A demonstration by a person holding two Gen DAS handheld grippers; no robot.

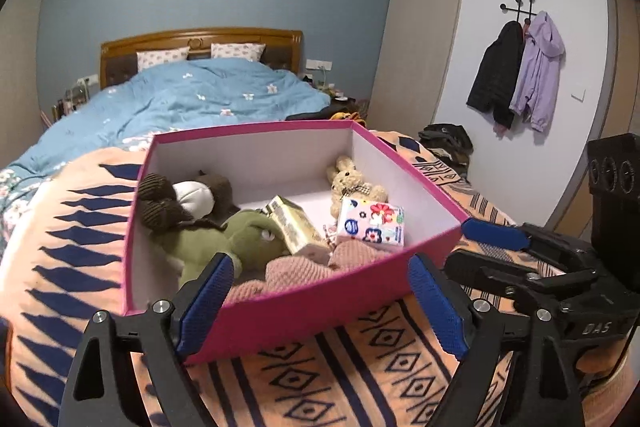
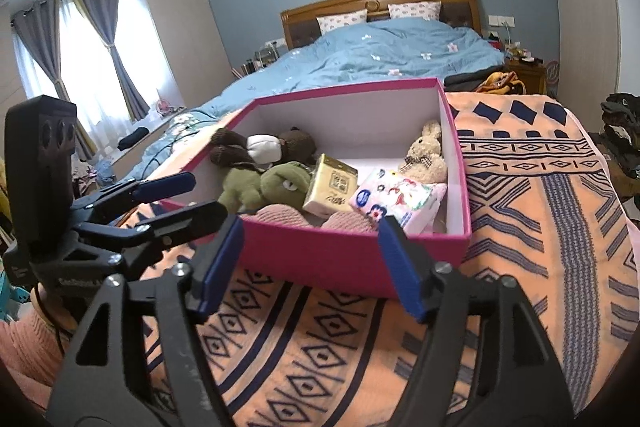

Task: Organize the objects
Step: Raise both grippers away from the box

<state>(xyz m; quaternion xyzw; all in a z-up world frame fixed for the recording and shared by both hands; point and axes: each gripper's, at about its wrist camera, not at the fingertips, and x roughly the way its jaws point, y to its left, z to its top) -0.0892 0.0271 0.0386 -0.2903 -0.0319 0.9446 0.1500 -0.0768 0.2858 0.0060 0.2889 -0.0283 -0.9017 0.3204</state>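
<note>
A pink box (image 1: 248, 126) (image 2: 344, 87) with a white inside stands on an orange patterned blanket (image 1: 340, 379) (image 2: 520, 227). In it lie a brown plush (image 1: 168, 203), a green plush (image 1: 240, 239), a yellow tissue pack (image 1: 294, 227), a flowered pack (image 1: 372, 223), a beige bunny (image 1: 352, 181) and pink knitted cloth (image 1: 296, 267). My left gripper (image 1: 322, 261) (image 2: 210, 195) is open just before the box's near wall, at its left part. My right gripper (image 2: 312, 231) (image 1: 456, 245) is open beside it, at the right part. Neither holds anything.
Beyond the box stretches a bed with a blue duvet (image 1: 192, 99) and a wooden headboard. Jackets (image 1: 520, 67) hang on the right wall above a clothes pile (image 1: 444, 139). A curtained window (image 2: 88, 59) is at the left. A pink sleeve (image 2: 24, 347) shows at the lower left.
</note>
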